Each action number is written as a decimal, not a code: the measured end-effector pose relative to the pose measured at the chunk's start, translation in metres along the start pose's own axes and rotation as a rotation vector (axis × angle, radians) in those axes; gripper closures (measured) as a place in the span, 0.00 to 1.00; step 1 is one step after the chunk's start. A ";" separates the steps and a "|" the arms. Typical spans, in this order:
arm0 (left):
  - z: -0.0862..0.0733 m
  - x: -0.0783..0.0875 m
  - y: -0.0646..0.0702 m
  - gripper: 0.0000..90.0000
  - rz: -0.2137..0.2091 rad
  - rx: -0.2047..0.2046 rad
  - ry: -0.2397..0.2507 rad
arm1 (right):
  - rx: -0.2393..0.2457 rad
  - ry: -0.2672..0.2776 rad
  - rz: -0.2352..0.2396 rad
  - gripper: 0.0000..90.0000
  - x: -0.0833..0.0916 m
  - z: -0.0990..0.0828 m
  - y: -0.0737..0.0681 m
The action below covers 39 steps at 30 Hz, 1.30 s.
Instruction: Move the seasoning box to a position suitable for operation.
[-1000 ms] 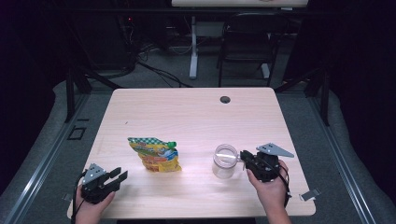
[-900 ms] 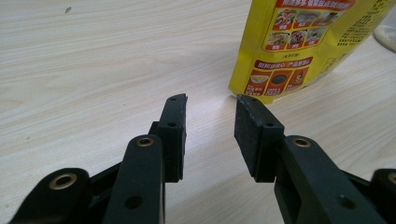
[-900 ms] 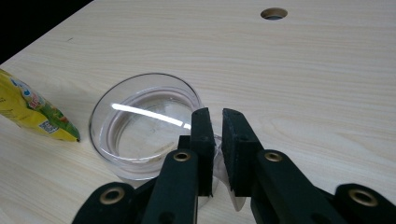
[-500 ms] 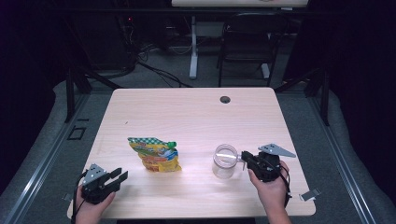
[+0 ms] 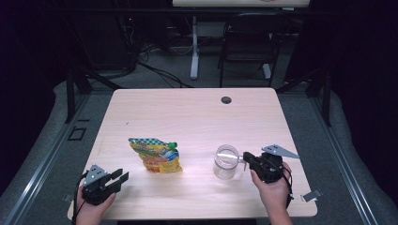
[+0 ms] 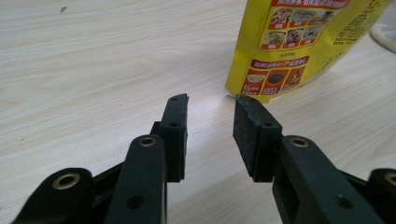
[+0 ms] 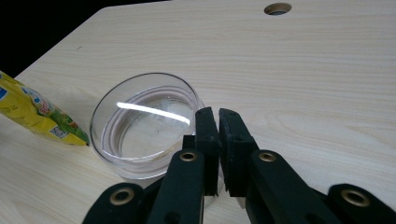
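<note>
A clear glass jar (image 5: 226, 161) stands open-mouthed on the wooden table (image 5: 187, 112), right of centre. My right gripper (image 5: 245, 158) reaches it from the right. In the right gripper view its jaws have just been closing and now pinch the jar's (image 7: 140, 126) near wall between the pads of the right gripper (image 7: 218, 123). A yellow, colourfully printed pouch (image 5: 157, 156) with a green cap lies left of the jar. My left gripper (image 5: 119, 178) rests at the front left, open and pointing toward the pouch (image 6: 303, 42), with nothing between the pads of the left gripper (image 6: 210, 116).
A round cable hole (image 5: 226, 100) sits near the table's far edge. Behind the table are a chair (image 5: 248, 47), desk legs and cables on the floor. The pouch's corner (image 7: 37, 116) lies just left of the jar.
The right gripper's jaws have drawn together on the jar's rim. The left gripper, the pouch and the jar have stayed in place.
</note>
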<state>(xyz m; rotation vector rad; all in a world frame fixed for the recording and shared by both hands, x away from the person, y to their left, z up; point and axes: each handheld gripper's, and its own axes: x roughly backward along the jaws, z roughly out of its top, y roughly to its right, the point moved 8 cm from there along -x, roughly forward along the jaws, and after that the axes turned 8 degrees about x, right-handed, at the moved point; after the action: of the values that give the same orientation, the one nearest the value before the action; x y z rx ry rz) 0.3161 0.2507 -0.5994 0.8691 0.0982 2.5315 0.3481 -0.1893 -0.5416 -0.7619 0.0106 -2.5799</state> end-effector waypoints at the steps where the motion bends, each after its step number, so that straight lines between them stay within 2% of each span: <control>1: 0.000 0.000 0.000 0.73 -0.001 0.000 0.000 | 0.006 -0.001 -0.003 0.97 0.000 0.000 0.000; 12: 0.000 0.000 0.000 0.73 -0.001 -0.003 -0.007 | 0.002 0.008 0.001 0.97 0.000 -0.001 0.001; 17: 0.000 0.000 0.001 0.73 -0.003 -0.005 -0.005 | 0.008 -0.005 -0.008 0.97 0.000 -0.002 0.001; 22: 0.000 -0.001 0.001 0.73 -0.004 -0.008 -0.004 | -0.008 -0.018 -0.014 0.98 -0.002 -0.006 0.004; 27: 0.000 -0.001 0.001 0.73 -0.004 -0.008 -0.004 | -0.033 -0.037 -0.008 0.98 -0.005 -0.011 0.007; 30: 0.000 -0.001 0.001 0.73 -0.003 -0.010 -0.003 | -0.073 -0.027 0.021 0.97 -0.005 -0.012 0.009; 32: 0.000 -0.001 0.001 0.73 -0.001 -0.009 -0.004 | -0.116 -0.017 0.045 0.96 -0.006 -0.012 0.011; 39: 0.000 -0.001 0.001 0.73 -0.001 -0.008 -0.004 | -0.161 -0.003 0.069 0.94 -0.006 -0.014 0.013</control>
<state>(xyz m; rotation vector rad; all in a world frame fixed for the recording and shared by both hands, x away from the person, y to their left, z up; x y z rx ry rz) 0.3163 0.2493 -0.6000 0.8706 0.0866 2.5277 0.3514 -0.2003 -0.5582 -0.8081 0.2414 -2.5348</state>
